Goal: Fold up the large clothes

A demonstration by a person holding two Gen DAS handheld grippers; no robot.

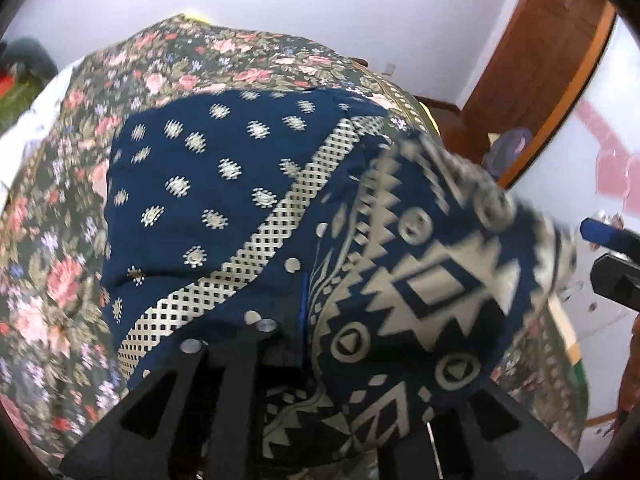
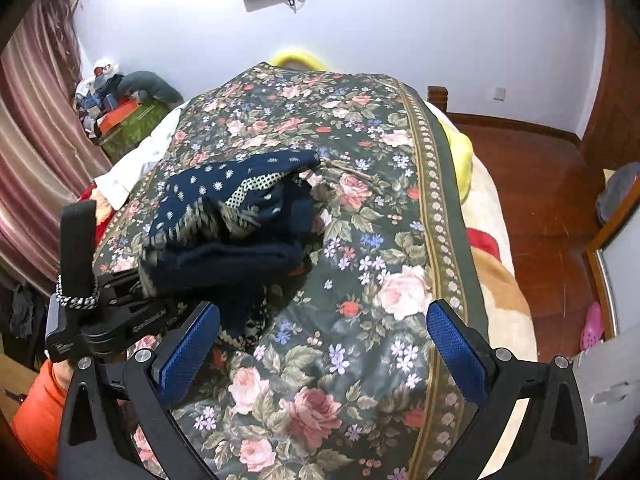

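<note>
A navy garment with gold patterns [image 1: 224, 200] lies partly folded on a floral bedspread [image 1: 64, 208]. My left gripper [image 1: 304, 320] is shut on a fold of the navy garment, which drapes over its fingers and hides the right one. In the right wrist view the navy garment [image 2: 224, 224] sits bunched on the floral bedspread [image 2: 360, 208], with the left gripper's body [image 2: 104, 304] holding it from the left. My right gripper [image 2: 324, 344] is open and empty, its blue pads [image 2: 188, 352] above the bedspread, to the right of the garment.
A yellow blanket edge [image 2: 460, 152] and beige blanket [image 2: 504, 288] hang off the bed's right side above a wooden floor [image 2: 540, 192]. Pink curtains [image 2: 28, 160] and a cluttered green box [image 2: 128, 120] stand at the left. A white cloth [image 2: 132, 164] lies by the bedspread's left edge.
</note>
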